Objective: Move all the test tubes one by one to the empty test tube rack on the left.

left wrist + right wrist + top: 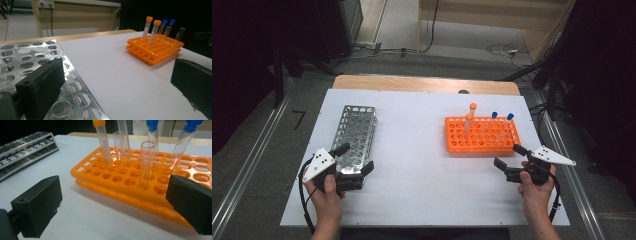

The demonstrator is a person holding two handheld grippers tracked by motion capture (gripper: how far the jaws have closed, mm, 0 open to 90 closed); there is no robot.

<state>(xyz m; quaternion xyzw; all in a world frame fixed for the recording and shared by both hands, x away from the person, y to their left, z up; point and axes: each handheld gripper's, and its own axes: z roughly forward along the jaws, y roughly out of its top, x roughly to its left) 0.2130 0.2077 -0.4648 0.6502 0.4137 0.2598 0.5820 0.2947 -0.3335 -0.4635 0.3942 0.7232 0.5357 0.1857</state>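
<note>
We hold the left claw [353, 162] spread over the metal rack's [356, 131] near corner | right claw [507, 159] spread, orange rack [140, 182] just ahead | risk: clipping uncapped glass tubes [146, 162], tipping them

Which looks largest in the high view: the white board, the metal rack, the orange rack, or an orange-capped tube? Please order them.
1. White board, by far.
2. Metal rack and orange rack: they look similar in area, so I do not rank them.
3. Orange-capped tube, smallest.
</note>
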